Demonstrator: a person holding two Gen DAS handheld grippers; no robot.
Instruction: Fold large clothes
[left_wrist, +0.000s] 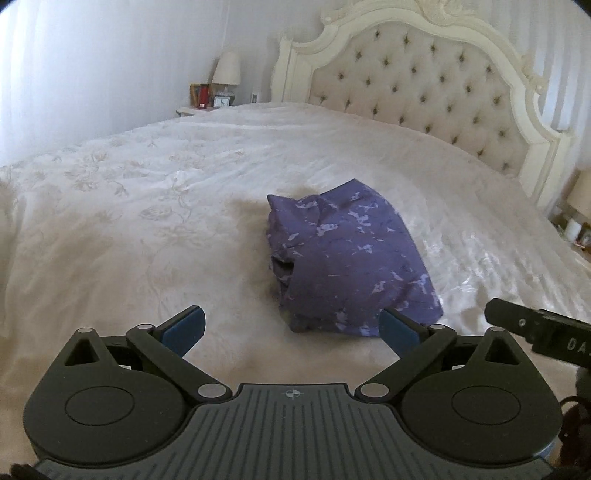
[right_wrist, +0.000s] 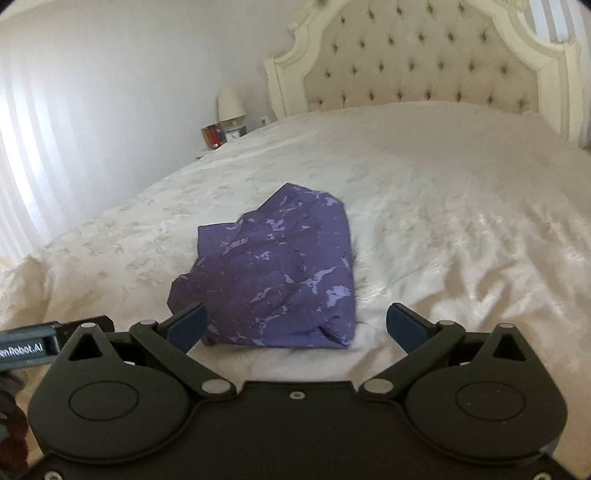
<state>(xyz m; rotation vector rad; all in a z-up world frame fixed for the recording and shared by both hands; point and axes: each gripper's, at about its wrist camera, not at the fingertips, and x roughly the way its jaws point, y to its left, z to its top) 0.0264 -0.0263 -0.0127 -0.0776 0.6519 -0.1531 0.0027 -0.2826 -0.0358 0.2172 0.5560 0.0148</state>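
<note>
The purple garment (left_wrist: 347, 258) lay folded at frame centre on the bed (left_wrist: 147, 221); the left gripper (left_wrist: 291, 325) and right gripper (right_wrist: 295, 325) were both spread, empty. Folding looked nearly finished.

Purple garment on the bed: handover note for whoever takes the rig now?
Left gripper: open, empty, held short of the garment's near edge.
Right gripper: open, empty, likewise just short of it.
Purple garment: lies mid-bed on the white bedspread as a compact bundle with several layers; the left side is rumpled with a loose opening.
Done: it looks mostly folded.
Left: probably tidy the rumpled side or make a last fold; check first.
</note>
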